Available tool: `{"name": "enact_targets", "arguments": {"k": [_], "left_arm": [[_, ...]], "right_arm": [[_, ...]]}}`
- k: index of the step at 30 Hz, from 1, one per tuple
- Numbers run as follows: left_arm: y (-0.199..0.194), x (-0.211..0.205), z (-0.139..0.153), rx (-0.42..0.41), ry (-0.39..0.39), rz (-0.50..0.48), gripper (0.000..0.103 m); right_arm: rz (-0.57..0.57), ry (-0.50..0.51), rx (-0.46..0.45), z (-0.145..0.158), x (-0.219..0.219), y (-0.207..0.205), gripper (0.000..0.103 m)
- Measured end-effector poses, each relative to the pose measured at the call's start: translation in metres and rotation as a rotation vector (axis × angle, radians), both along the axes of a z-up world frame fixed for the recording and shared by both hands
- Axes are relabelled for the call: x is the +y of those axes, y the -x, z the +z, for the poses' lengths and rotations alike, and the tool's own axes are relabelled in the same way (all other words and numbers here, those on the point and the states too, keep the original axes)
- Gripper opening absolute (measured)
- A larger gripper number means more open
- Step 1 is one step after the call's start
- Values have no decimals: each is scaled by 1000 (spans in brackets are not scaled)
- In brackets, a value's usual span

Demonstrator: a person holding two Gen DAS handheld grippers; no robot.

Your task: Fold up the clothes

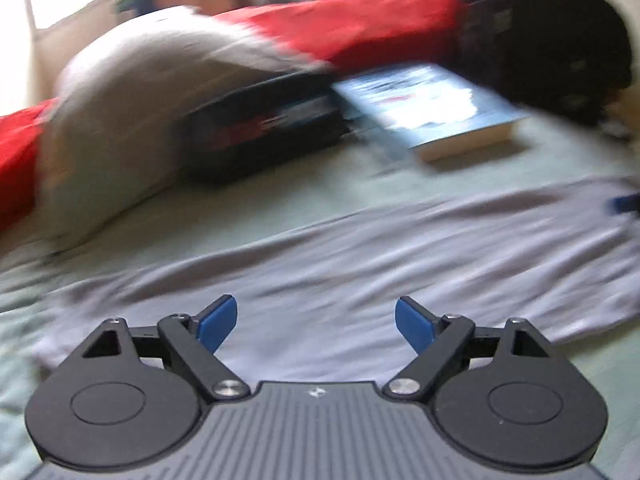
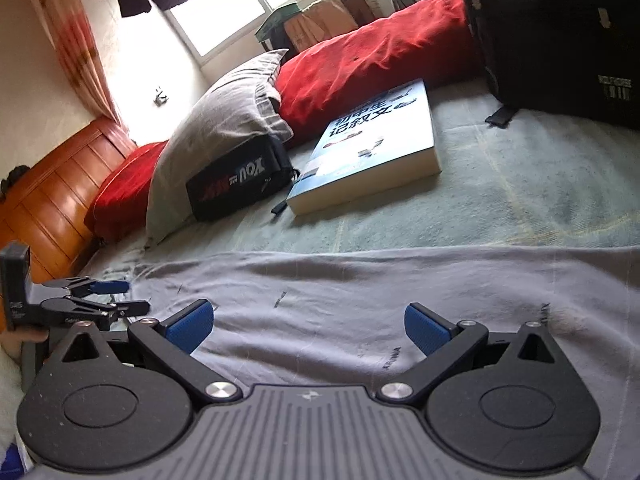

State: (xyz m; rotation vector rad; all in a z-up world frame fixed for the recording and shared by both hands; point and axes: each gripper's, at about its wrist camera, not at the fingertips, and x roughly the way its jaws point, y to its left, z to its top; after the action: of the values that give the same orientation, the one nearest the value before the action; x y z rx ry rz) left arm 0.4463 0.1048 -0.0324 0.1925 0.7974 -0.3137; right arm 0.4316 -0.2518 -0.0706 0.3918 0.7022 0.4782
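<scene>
Hovering over a wrinkled pale grey cotton garment (image 2: 360, 292) spread flat across a faded green bedsheet (image 2: 520, 184), the right gripper (image 2: 306, 326) fills the bottom of the right wrist view, its blue-padded fingers (image 2: 188, 326) spread wide with nothing between them. At the lower left of that frame the left gripper (image 2: 120, 294) reaches in from the side above the garment's edge, and in its own blurred view the left gripper (image 1: 316, 322) is likewise released, jaws apart over the same cloth (image 1: 360, 264), which runs across the middle of the frame. Beyond the garment, near centre frame, a thick blue-covered paperback book (image 2: 372, 148) lies on the sheet beside a black zipped pouch with red and white lettering (image 2: 236, 182). A grey pillow (image 2: 224, 128) leans over the pouch, against a long red cushion (image 2: 380, 52). At upper right stands a large black bag (image 2: 560, 32); an orange wooden headboard (image 2: 52, 204) shows at left.
</scene>
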Motion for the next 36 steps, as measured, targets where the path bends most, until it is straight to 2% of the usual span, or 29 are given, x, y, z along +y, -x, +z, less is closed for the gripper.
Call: {"name": "enact_targets", "arguments": {"k": [3,5,9,15,19,22,24,27,30,32,34,36], "left_arm": [[-6,-34,-7,18,82,-46,86],[-12,-49,-19,38,85,-49,86],[-22,-56,-17,100,171,-34,88],[-36,-67,-14,193,303,-14,87],[-52,-106,-20,259,440,-96,87],[-67,-134,-38,289,439,-102,87],[-78,-144,-45,227,435,-79,88],[-91,-151,-47,177,451,-45,89],[-97,-154,-43,169,447,-15,88],[-89,-151,-32,149,432,-22,88],[-72,-146,-18,88,395,-38,88],[-58,-145,-15,94,352,-62,89]], "right_arm": [[-9,32,-3,3,-5,0,103],[-13,103,-12,5,-4,1,103],[-61,205,-20,6,-10,0,103],[-124,-9,43,3,-49,-7,103],[-166,-28,47,3,-61,-7,103],[-181,-49,52,2,-66,-8,103],[-179,-62,53,2,-67,-8,103],[-174,-58,49,2,-65,-8,103],[-169,-58,44,3,-66,-7,103],[-172,-66,36,5,-68,-6,103],[-178,-87,24,7,-72,-3,103],[-188,-101,16,10,-75,-1,103]]}}
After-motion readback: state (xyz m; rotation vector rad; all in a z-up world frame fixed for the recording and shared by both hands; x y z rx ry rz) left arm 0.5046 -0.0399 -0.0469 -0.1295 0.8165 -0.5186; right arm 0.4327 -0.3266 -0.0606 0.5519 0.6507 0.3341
